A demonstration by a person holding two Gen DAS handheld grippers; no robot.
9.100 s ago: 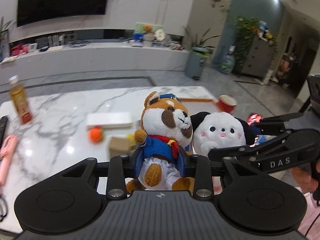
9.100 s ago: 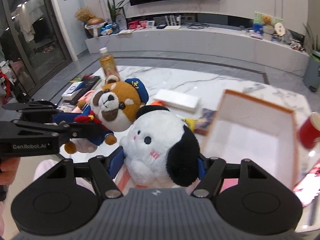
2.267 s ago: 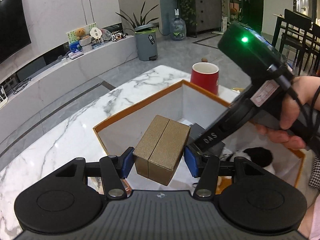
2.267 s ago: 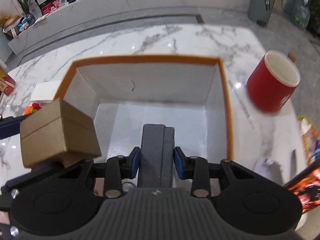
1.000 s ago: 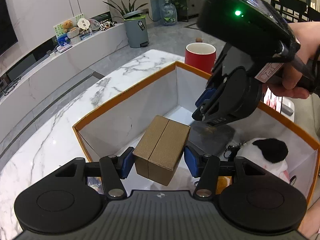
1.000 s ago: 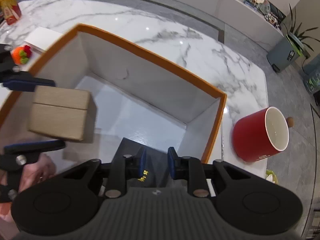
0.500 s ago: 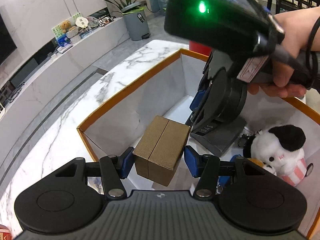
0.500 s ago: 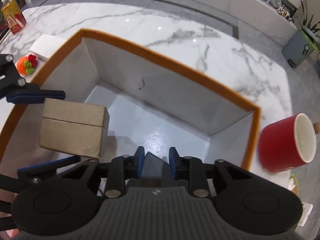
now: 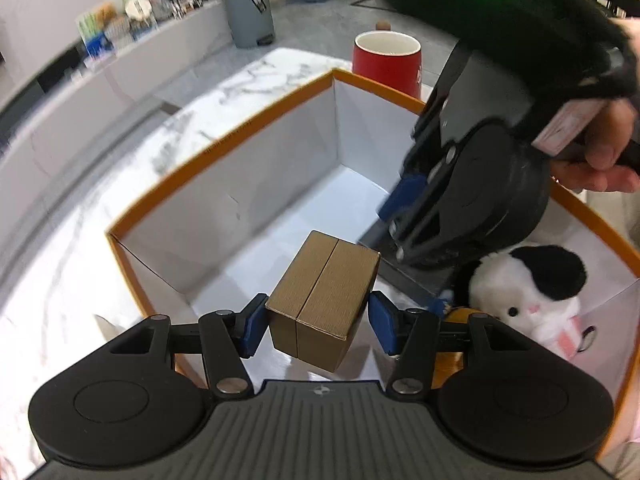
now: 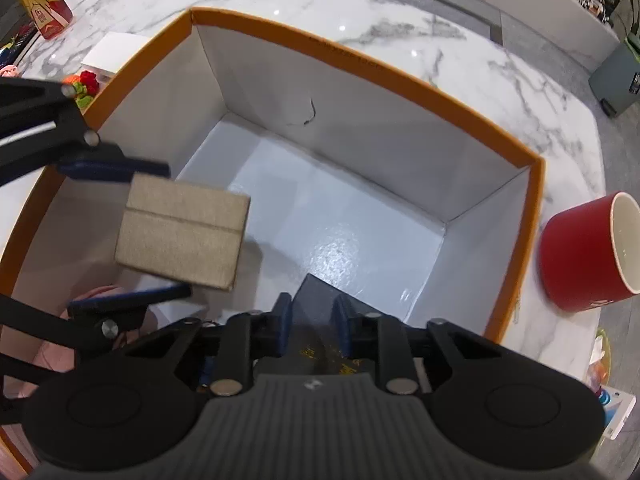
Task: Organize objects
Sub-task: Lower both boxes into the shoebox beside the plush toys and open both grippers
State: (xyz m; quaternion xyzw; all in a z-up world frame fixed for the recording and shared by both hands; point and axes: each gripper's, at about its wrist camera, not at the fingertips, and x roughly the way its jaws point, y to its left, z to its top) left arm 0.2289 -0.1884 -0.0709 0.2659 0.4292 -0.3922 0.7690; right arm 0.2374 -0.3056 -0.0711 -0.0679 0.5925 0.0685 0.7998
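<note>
Inside the orange-rimmed box, both grippers were at work. The left gripper was clamped on a small tan carton, its blue pads pressed to two opposite faces, and held it clear above the white floor near the box's left wall. The right gripper pointed steeply down, its jaws narrow on either side of a flat dark case; they had just been closing a little, and whether the pads still pressed the case could not be told, since the case looked as if it rested on the floor at the right-hand end.

To do this step well, the right jaws would probably need to part fully before lifting straight up, so the case is not dragged. The carton would best go down flat on the bare floor beyond, not on the case's edge.

A black-and-white plush toy lay in the box's near corner, just beside the case. A red mug stood outside on the marble table, close to the right wall.
</note>
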